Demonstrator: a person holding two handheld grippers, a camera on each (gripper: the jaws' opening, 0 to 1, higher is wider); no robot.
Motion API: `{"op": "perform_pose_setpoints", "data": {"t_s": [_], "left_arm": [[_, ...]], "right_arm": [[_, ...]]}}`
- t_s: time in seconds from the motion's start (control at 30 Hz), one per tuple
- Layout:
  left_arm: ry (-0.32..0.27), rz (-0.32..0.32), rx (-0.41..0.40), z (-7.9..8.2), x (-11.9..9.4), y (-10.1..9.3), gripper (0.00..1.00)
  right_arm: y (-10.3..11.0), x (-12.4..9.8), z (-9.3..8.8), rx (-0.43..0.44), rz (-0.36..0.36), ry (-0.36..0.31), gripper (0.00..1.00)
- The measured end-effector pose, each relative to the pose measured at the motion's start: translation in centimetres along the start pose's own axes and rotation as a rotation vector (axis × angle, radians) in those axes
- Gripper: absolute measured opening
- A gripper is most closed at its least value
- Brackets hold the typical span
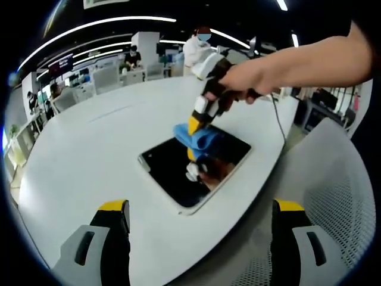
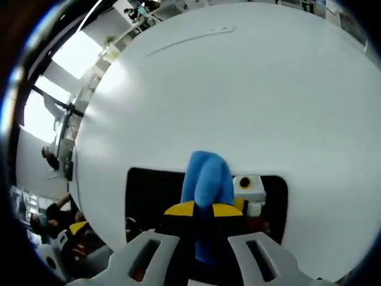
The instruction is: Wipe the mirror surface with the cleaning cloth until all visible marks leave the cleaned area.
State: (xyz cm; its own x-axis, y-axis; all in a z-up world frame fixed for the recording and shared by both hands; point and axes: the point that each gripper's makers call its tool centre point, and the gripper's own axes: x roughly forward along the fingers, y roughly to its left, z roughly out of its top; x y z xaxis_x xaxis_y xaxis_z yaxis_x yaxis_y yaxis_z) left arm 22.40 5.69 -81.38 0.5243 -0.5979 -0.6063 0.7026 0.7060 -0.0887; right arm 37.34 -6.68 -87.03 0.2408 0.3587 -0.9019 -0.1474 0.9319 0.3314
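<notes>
Pinching the blue cloth [image 2: 205,179], the right gripper [image 1: 199,119] presses it onto the mirror [image 1: 178,170], which lies flat on the white table [image 1: 89,155]. Wiping looks underway; remaining marks cannot be judged. The left gripper [image 1: 199,217] hovers spread, empty.

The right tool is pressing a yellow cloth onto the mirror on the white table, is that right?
Not quite: the cloth is blue, not yellow, as the right gripper view shows. The right tool does press it onto the mirror on the white table.
</notes>
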Motion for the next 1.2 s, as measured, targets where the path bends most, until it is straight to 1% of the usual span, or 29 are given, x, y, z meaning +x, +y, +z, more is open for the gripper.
{"op": "perform_pose_setpoints", "data": {"t_s": [0.17,0.27,0.37,0.4,0.47,0.5,0.57,0.63,0.67,0.77,0.83,0.87,0.97,1.0,1.2], "left_arm": [[0.0,0.002,0.002,0.0,0.0,0.0,1.0],[0.0,0.002,0.003,0.0,0.0,0.0,1.0],[-0.001,0.0,0.002,0.0,0.0,0.0,1.0],[-0.001,0.0,0.003,0.0,0.0,0.0,1.0],[0.001,-0.002,0.005,0.0,0.0,0.0,1.0],[0.001,-0.003,0.006,0.0,0.0,0.0,1.0],[0.003,-0.005,0.005,-0.1,0.0,-0.1,1.0],[0.005,-0.007,0.005,-0.1,0.0,-0.1,1.0],[0.006,-0.008,0.0,-0.1,0.0,-0.1,1.0],[-0.003,-0.013,0.003,0.0,0.0,-0.2,1.0],[0.008,-0.011,0.007,-0.1,0.0,-0.2,1.0],[0.006,-0.011,0.003,-0.1,0.0,-0.2,1.0],[0.007,-0.011,0.004,-0.1,0.0,-0.2,1.0],[0.007,-0.011,0.004,-0.1,0.0,-0.2,1.0],[0.012,-0.009,0.01,-0.2,0.0,-0.2,1.0]], "right_arm": [[1.2,0.4,0.0,-0.009,0.012,0.008,0.03],[2.0,0.6,0.0,-0.033,0.006,0.009,0.03],[3.2,0.8,-0.2,-0.045,0.016,0.014,0.03],[3.5,1.0,-0.1,-0.06,0.012,0.013,0.03],[4.2,1.2,0.0,-0.064,0.023,0.017,0.03],[4.5,1.3,0.0,-0.087,0.016,0.019,0.03],[5.3,1.6,0.1,-0.087,0.029,0.023,0.03],[5.7,1.9,0.4,-0.111,0.02,0.021,0.03],[5.9,1.9,0.5,-0.112,0.023,0.022,0.03],[7.1,2.6,0.6,-0.089,0.061,0.028,0.03],[7.4,2.7,0.7,-0.106,0.051,0.024,0.03],[7.7,3.0,0.8,-0.106,0.059,0.024,0.03],[8.5,3.1,0.7,-0.089,0.085,0.029,0.03],[9.2,3.5,0.8,-0.078,0.114,0.031,0.03],[10.0,3.8,1.0,-0.043,0.118,0.027,0.03]]}}
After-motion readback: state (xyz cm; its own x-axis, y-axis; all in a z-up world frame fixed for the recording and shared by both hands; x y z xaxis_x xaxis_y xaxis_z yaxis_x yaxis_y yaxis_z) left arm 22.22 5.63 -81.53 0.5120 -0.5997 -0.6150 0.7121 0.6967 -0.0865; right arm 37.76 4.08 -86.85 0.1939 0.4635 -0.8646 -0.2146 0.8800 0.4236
